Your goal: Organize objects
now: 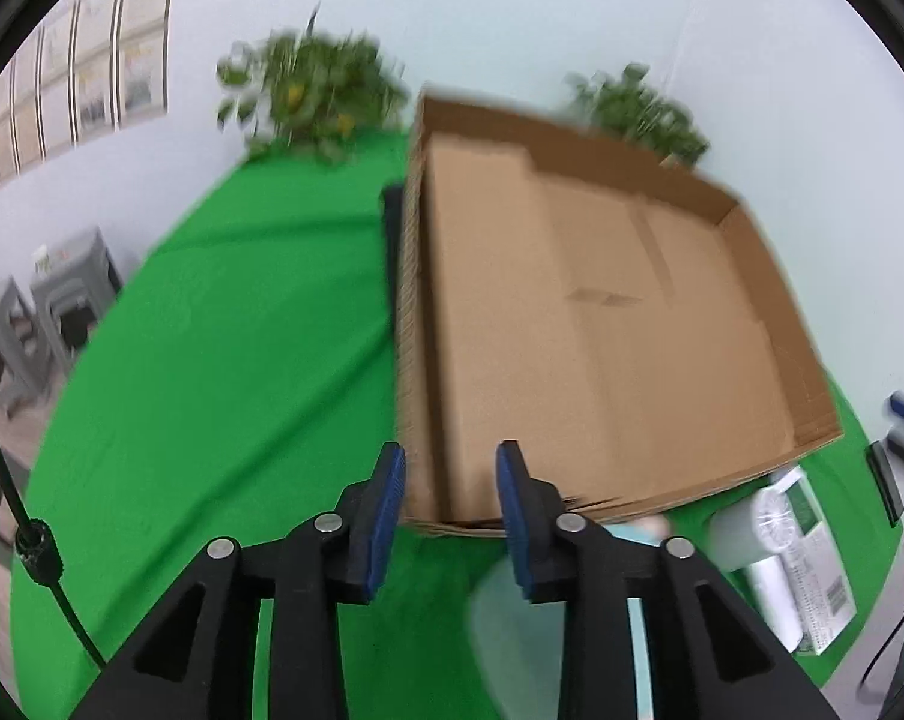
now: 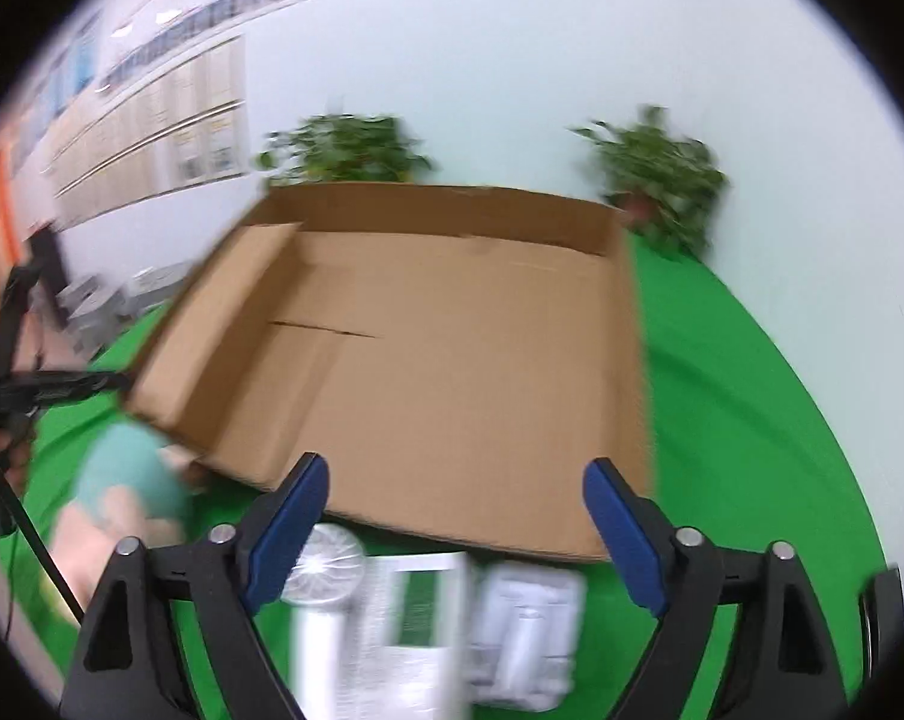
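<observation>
Both your tongs, left [image 1: 450,468] and right [image 2: 455,483], are spread and hold nothing. The box [image 2: 452,360] sits empty on the green surface [image 2: 752,420]; the white packages [image 2: 428,618] lie just before it. Views blur: reaching now risks shoving them under the box edge.

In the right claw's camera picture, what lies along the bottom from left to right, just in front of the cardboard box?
Teal ball → white round fan → green-and-white box → white plastic pack.
</observation>
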A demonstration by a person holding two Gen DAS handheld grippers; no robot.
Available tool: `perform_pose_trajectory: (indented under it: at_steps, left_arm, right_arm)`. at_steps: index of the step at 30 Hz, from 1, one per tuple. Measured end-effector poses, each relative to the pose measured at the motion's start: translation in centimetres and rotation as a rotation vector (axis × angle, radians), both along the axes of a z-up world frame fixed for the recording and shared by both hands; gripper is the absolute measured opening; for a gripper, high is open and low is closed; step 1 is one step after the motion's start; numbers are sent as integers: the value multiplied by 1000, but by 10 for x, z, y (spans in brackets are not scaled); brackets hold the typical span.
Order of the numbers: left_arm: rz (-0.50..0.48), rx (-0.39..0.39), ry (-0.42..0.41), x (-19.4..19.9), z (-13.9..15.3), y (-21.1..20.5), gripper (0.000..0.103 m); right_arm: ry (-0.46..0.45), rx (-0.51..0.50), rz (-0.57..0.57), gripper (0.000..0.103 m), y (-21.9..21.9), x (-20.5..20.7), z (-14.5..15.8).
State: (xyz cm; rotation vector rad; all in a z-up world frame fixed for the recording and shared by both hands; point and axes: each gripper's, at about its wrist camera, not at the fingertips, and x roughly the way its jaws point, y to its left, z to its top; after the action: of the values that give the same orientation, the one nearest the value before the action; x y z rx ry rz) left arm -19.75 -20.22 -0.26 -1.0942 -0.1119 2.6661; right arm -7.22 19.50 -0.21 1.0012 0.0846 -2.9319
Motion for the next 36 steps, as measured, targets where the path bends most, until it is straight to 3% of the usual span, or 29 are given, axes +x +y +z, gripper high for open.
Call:
perform_pose_trajectory:
  at_steps: [1, 3, 5, 7, 13, 20, 26, 30, 33, 35, 36]
  left_arm:
    - [2, -2, 38, 12, 10, 6, 45]
    - [34, -28, 141, 44, 34, 20, 78]
    - [63, -53, 217, 72, 51, 36, 92]
    - [108, -105, 237, 92, 61, 51, 103]
    - [186, -119, 197, 120, 58, 66, 103]
    - [225, -165, 183, 129, 44, 69, 103]
    - [233, -174, 177, 128, 39, 66, 103]
    - [210, -183, 166, 128, 35, 66, 103]
    - [187, -164, 136, 123, 29, 62, 103]
    - [174, -139, 114, 119, 24, 56, 103]
    - [166, -127, 102, 117, 21, 53, 103]
  right_arm:
    - [-46, 12, 24, 90, -14, -1, -5]
    - [-81, 47, 37, 90, -35, 1, -16]
    - [-65, 33, 58, 90, -41, 2, -20]
    - [-51, -34, 76, 90, -51, 11, -17]
    - [-87, -84, 119, 91, -79, 45, -24]
    - [61, -112, 62, 91, -82, 73, -12]
    - [-55, -55, 91, 90, -89, 62, -37]
    - [-49, -54, 110, 79, -97, 60, -37]
    - [-42, -62, 138, 78, -96, 59, -35]
    - [-41, -108, 156, 66, -92, 58, -34]
    - [-43, -129, 162, 53, -90, 57, -33]
